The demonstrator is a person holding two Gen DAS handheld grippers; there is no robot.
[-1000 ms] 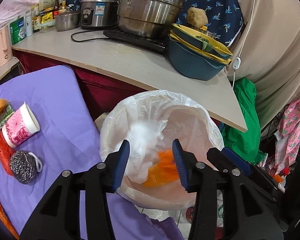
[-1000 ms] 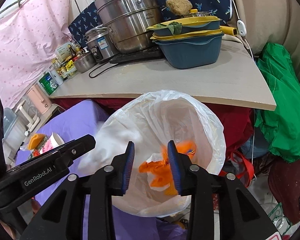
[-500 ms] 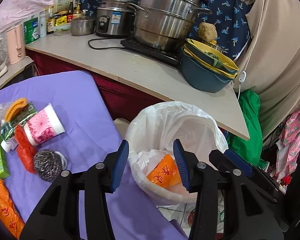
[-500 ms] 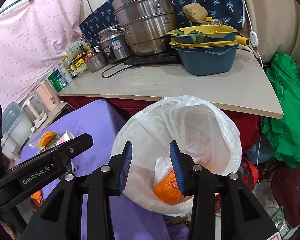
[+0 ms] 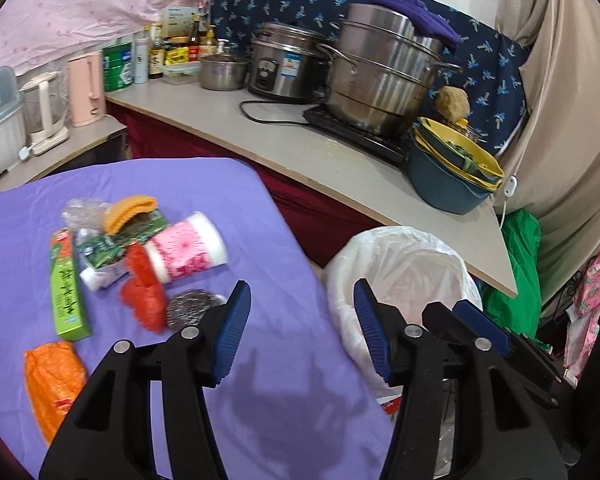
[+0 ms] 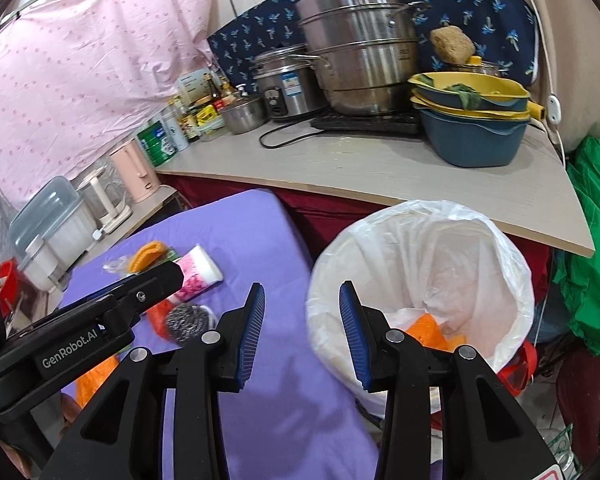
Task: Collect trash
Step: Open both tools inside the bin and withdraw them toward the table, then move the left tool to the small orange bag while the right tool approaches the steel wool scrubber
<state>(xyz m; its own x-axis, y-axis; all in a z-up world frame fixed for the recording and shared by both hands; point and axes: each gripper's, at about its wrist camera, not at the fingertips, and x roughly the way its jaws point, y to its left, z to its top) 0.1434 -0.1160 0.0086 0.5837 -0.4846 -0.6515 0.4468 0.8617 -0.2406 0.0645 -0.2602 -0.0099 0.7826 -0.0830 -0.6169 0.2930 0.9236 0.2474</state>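
A bin lined with a white plastic bag (image 5: 400, 268) (image 6: 420, 264) stands right of a purple-covered table (image 5: 260, 360) (image 6: 236, 232); orange wrappers (image 6: 428, 332) lie inside it. On the table lie a pink cup (image 5: 188, 246) (image 6: 198, 270), a steel scourer (image 5: 190, 308) (image 6: 186, 320), red netting (image 5: 142, 294), a green box (image 5: 68, 288), an orange packet (image 5: 54, 384) and an orange sponge (image 5: 128, 206). My left gripper (image 5: 300, 328) is open and empty above the table's right edge. My right gripper (image 6: 302, 332) is open and empty between table and bin.
A counter (image 5: 340, 172) behind holds steel pots (image 5: 380, 84), a rice cooker (image 5: 288, 68), stacked yellow and blue basins (image 5: 452, 172), bottles and a pink kettle (image 5: 86, 88). A green bag (image 6: 596, 260) and clutter lie right of the bin.
Both grippers have pulled back and up from over the bin and swung left toward the table. Both stay open and empty; the trash dropped earlier lies in the bin.
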